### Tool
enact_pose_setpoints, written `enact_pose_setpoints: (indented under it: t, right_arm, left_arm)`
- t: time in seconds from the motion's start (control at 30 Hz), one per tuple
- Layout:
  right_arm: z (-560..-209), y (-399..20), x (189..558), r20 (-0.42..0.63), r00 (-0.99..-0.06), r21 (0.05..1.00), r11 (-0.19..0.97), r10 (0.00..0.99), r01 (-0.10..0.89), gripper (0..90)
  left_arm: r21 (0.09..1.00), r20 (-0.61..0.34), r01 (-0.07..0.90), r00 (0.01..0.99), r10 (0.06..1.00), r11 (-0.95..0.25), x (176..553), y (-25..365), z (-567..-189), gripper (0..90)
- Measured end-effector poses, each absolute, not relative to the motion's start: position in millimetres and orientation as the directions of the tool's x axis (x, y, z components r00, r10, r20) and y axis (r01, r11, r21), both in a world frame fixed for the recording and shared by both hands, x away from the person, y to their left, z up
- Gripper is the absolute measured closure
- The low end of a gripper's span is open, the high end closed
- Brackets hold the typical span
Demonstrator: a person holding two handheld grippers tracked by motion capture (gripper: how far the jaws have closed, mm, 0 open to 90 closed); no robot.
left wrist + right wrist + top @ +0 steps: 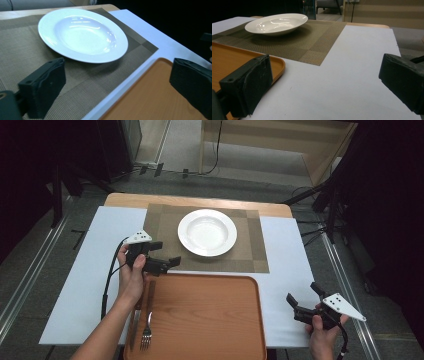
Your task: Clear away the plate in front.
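Left tool (167,253): I hold it just past the far left corner of the tray, over the near edge of the placemat; its jaws stand wide apart with nothing between them; in the left gripper view one jaw hangs over the placemat and the other over the tray.
Right tool (303,294): I hold it over the bare white sheet to the right of the tray, near the front edge; its jaws are spread wide and grip nothing; it is well apart from the left tool.
Fork: the silver metal fork (146,330) lies flat along the left edge of the rectangular orange-brown wooden tray (210,315), tines toward me; my left forearm is just beside it.
Knife: a dark-handled table knife (137,312) lies just left of the fork, partly hidden by my wrist; I cannot tell whether the two touch.
Plate: the round white deep ceramic plate (207,232) sits on the woven olive-brown placemat (250,255), well beyond the tray.
Worktop: a white sheet (80,280) covers the wooden worktop (150,199); tray near, placemat far.
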State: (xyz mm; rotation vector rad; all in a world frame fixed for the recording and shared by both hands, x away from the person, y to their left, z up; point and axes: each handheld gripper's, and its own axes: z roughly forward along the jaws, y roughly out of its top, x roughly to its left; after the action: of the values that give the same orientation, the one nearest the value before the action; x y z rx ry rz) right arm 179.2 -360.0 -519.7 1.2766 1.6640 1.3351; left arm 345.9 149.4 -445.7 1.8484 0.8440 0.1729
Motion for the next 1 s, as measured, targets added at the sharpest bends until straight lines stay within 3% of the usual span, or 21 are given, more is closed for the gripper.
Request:
enact_pose_setpoints:
  t: [0.2,1.0]
  right_arm:
    - [-519.6,-360.2,179.2,0.088,-0.321,0.958,0.009,0.943,0.288,0.0]
    - [-519.8,-360.3,178.4,0.084,-0.336,0.960,0.014,0.938,0.278,0.0]
  left_arm:
    - [0.859,-0.263,0.474,0.733,0.628,-0.195,355.8,146.5,-445.7,3.1]
    - [0.812,-0.333,0.557,0.688,0.645,-0.175,422.0,126.9,-458.9,0.0]
